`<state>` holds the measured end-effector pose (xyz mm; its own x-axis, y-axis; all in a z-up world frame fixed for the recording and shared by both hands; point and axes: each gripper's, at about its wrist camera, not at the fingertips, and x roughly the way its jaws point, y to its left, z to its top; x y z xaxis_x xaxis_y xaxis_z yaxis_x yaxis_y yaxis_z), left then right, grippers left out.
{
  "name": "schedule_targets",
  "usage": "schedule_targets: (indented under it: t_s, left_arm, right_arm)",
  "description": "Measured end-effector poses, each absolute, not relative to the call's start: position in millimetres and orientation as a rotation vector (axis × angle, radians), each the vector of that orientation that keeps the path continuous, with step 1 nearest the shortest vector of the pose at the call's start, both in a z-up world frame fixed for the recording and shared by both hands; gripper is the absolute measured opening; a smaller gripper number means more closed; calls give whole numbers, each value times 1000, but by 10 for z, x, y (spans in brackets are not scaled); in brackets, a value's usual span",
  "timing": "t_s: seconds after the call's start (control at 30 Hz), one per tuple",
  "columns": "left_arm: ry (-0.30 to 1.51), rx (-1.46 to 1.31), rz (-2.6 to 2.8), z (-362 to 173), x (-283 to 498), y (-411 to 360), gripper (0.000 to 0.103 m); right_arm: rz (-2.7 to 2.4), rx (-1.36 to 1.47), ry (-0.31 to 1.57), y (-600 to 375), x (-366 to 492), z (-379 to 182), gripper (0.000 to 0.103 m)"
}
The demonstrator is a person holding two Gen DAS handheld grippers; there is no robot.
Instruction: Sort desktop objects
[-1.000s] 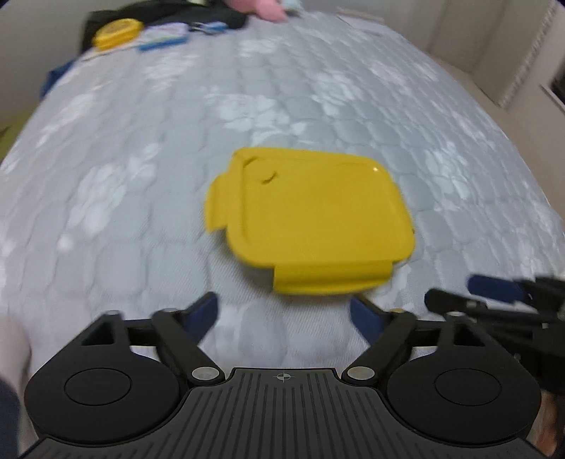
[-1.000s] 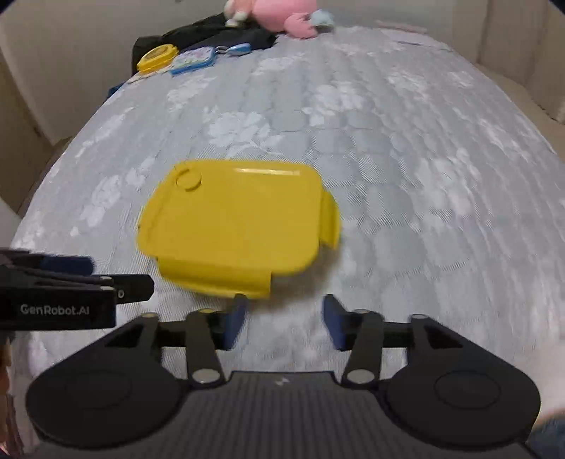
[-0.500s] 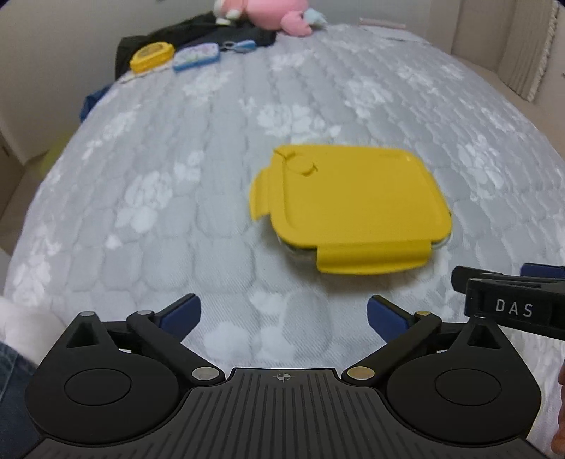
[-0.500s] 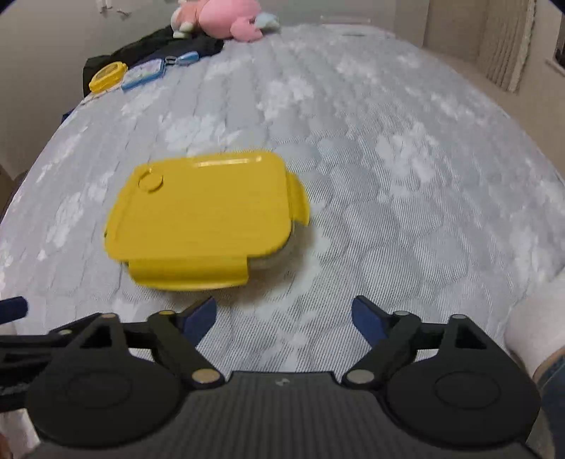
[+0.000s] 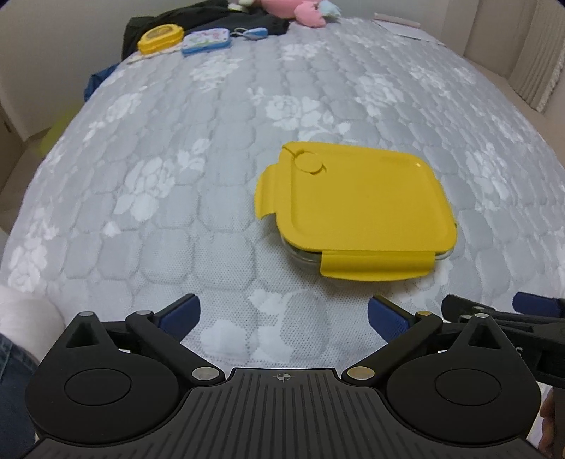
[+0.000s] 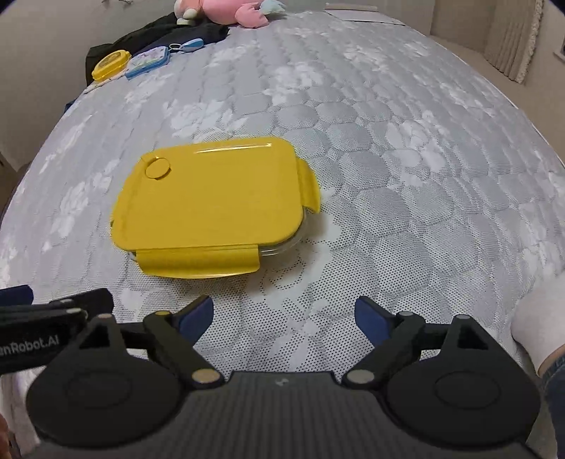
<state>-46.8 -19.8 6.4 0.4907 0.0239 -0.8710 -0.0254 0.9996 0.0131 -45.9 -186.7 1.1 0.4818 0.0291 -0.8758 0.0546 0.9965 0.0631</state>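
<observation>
A glass container with a yellow lid (image 5: 356, 208) lies closed on the grey quilted bed; it also shows in the right wrist view (image 6: 212, 204). My left gripper (image 5: 282, 314) is open and empty, a short way in front of the container and to its left. My right gripper (image 6: 284, 314) is open and empty, in front of the container and to its right. Each gripper shows at the edge of the other's view: the right one (image 5: 512, 317), the left one (image 6: 53, 317).
At the bed's far left lie a small yellow box (image 5: 160, 33), a blue-rimmed case (image 5: 206, 37), a keychain (image 5: 252, 32), dark clothing (image 5: 197, 16) and a pink plush toy (image 5: 300, 9). A paper sheet (image 5: 399, 26) lies at the far right.
Both grippers have drawn back from the container and opened wider. The container has stayed on the bed, lid on.
</observation>
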Motion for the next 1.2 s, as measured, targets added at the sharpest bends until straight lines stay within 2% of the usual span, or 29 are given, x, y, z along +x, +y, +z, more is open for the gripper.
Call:
schedule_targets:
  t_s: [0.6,1.2]
  left_arm:
    - [1032,84,104,95,-487,-232,103]
    - [1076,34,96,49,-454,-156,103]
  right_arm:
    - [-3,34,1052,-1809,-442,16,89]
    - [-6,27,1060,-1774,-445,0,90]
